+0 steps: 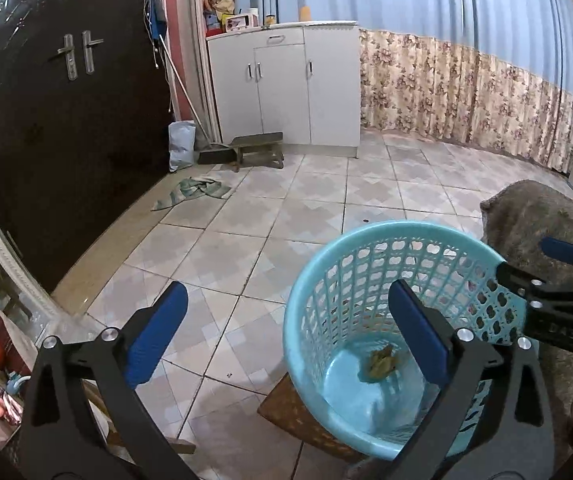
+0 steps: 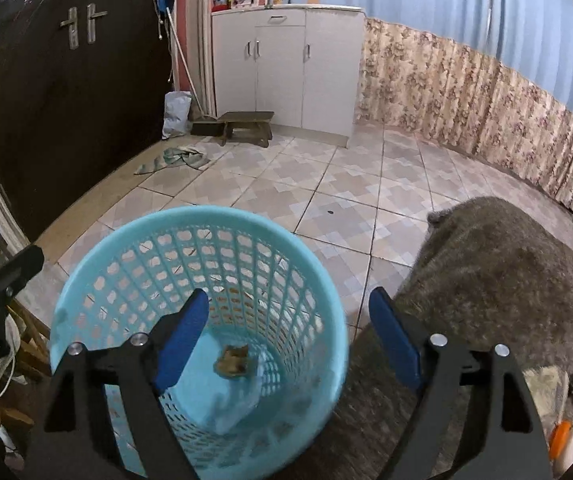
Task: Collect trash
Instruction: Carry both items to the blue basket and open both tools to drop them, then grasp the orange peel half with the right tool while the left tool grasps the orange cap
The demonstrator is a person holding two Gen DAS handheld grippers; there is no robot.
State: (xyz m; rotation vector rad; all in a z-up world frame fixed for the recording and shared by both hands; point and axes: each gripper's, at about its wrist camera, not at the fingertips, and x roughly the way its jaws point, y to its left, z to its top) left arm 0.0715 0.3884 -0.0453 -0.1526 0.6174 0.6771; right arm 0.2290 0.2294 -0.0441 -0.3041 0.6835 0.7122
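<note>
Nearest the lens: 2 pairs of black gripper arms with blue pads, both spread apart and holding nothing. Left gripper straddling the near-left rim, 1 pad over bare floor, the other over the bin's mouth. Right gripper likewise split, left pad inside the opening, right pad over the grey plush cover.

Largest after that: pale patterned tile floor, wide and mostly bare toward the far wall, plenty of room for swinging either hand left or far. Dark double door closing off the left side. White 3-door cabinet standing far, a low wooden stool in front of it.

Round light-blue perforated plastic basket sitting near, seemingly perched on a brown woven seat, probably raised for easy reach. Tight on the right, plush cover just beside the rim.

Striped green cloth crumpled on the floor far left, near the door.

Smallest: a brownish crumpled scrap of trash lying at the basket's bottom, apparently dropped in already; both grippers likely free for the next piece.
</note>
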